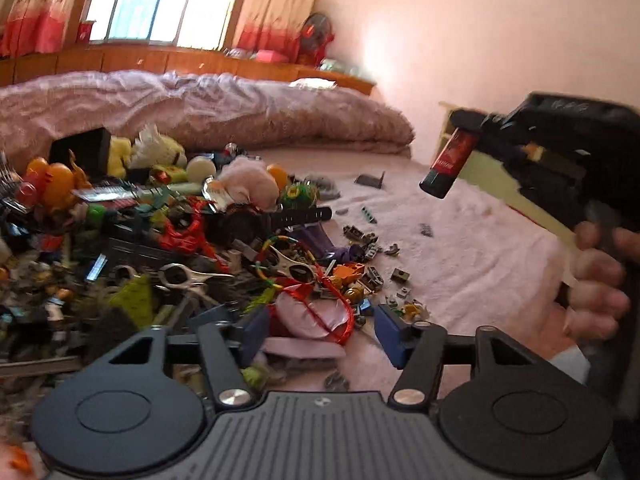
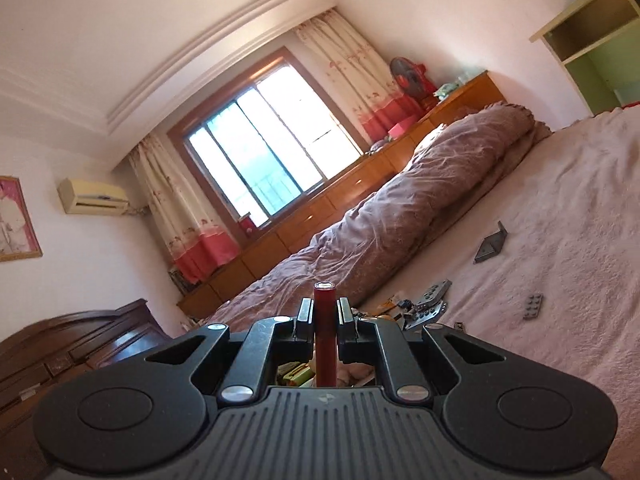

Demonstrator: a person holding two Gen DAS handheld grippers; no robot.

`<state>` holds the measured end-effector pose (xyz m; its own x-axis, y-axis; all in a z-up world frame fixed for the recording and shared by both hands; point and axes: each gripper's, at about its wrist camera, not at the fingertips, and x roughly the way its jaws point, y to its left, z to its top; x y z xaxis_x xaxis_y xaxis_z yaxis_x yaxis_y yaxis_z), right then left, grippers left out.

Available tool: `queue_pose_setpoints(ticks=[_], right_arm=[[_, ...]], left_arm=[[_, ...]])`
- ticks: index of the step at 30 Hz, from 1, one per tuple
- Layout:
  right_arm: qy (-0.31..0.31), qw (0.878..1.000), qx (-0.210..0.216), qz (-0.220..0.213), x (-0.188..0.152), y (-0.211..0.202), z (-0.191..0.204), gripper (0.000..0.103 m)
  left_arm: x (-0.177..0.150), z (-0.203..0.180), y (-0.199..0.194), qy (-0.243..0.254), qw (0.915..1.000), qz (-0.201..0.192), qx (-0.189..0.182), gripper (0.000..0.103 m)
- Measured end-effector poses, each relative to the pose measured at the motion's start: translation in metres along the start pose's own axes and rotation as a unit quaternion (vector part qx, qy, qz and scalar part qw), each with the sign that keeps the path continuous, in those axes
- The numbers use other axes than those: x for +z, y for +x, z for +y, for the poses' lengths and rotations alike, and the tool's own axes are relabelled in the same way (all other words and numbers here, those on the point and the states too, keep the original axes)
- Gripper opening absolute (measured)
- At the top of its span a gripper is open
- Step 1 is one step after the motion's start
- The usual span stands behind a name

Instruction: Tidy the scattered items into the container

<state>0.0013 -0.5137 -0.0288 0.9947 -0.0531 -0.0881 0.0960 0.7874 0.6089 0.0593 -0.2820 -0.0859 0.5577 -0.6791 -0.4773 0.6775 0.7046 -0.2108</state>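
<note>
One bed sheet [image 1: 472,240] carried one folded quilt [image 1: 240,108] and one dense toy heap [image 1: 160,240]. Several loose bricks [image 1: 400,276] lay beside it. The left gripper [image 1: 320,328] hovered over the heap's edge, jaws apart, nothing clamped. The right gripper [image 2: 325,314] was clamped on one red cylinder [image 2: 324,320], raised above the sheet

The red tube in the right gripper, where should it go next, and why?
Probably carry it on to the container, which neither view shows. The right gripper is shut on the red tube, held up off the bed, so it is ready to be dropped off. The left gripper hangs open over the toy pile with nothing gripped.
</note>
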Motion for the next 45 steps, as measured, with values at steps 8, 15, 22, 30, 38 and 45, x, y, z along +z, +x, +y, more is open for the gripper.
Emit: queue_pose_setpoints(ticks=[8, 15, 22, 30, 38, 45], right_arm=[[-0.019, 1.000, -0.008, 0.013, -0.004, 0.004, 0.003, 0.013], [-0.027, 0.999, -0.017, 0.007, -0.005, 0.005, 0.004, 0.014], [-0.043, 0.999, -0.022, 0.014, -0.011, 0.009, 0.011, 0.014], [-0.039, 0.999, -0.023, 0.030, -0.017, 0.021, 0.012, 0.014], [-0.065, 0.997, 0.007, 0.046, -0.033, 0.034, 0.040, 0.014], [-0.098, 0.993, 0.038, 0.059, -0.048, 0.039, 0.066, 0.014]], left_arm=[[-0.003, -0.015, 0.030, -0.002, 0.9997, 0.011, 0.021, 0.001], [0.000, -0.015, 0.002, 0.024, 0.9980, -0.056, 0.018, 0.001], [0.020, 0.002, -0.026, 0.036, 0.9917, -0.112, 0.053, 0.001], [0.059, 0.063, -0.103, -0.013, 0.9739, -0.192, 0.121, 0.001], [0.029, 0.128, -0.193, -0.031, 0.9504, -0.197, 0.238, 0.002], [-0.006, 0.211, -0.217, -0.135, 0.9217, -0.099, 0.350, 0.085]])
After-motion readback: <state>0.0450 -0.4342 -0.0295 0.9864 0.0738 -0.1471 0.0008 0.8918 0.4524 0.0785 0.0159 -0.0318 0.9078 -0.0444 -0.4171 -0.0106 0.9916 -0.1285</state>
